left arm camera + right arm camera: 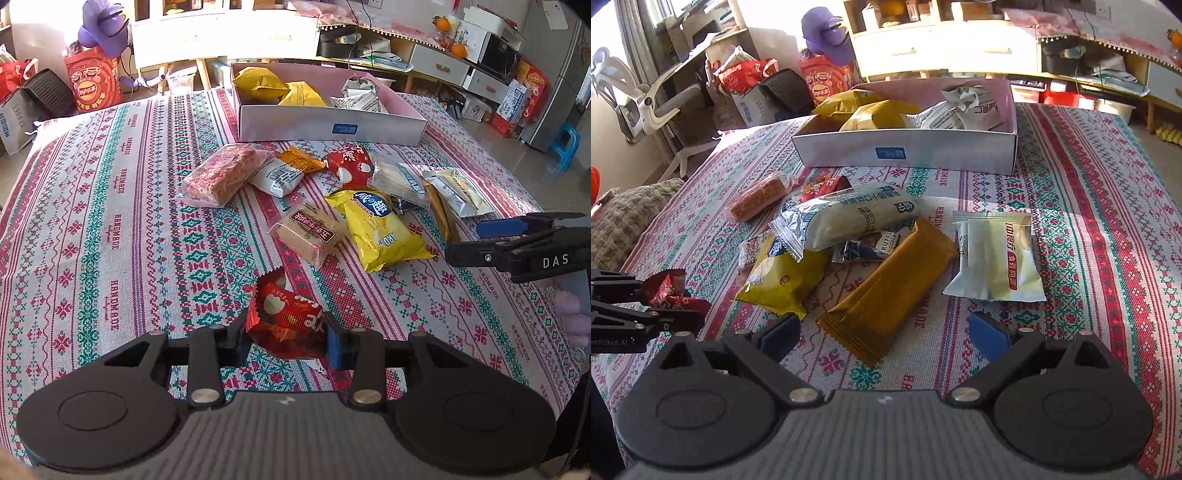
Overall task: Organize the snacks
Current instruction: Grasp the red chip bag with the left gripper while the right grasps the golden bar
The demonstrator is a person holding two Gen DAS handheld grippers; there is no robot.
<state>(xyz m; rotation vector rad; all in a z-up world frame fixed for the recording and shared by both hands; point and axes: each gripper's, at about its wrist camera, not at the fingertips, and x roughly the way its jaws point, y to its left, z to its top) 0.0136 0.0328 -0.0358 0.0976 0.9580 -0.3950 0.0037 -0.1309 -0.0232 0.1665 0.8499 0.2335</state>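
The left gripper (286,341) is clamped on a red packet (286,317) at 6 o'clock, just over the patterned cloth (110,229). The right gripper (882,334) stands wide apart, the near end of a brown bar (886,291) between its blue pads (990,332) but untouched. Past it at 12 o'clock the loose snacks lie bunched on the cloth: a yellow bag (783,277), a long white packet (849,218), a pale packet (997,258) at 1 o'clock, a wafer (757,197) at 11. Farther on sits the white box (923,151), holding two yellow packets (864,107) and silver ones (960,107). Beyond the cloth's edge the room is crowded: a white chair (639,99) at 10 o'clock, red bags (746,74), a purple toy (827,33), and a sunlit white cabinet (942,44) at 12.
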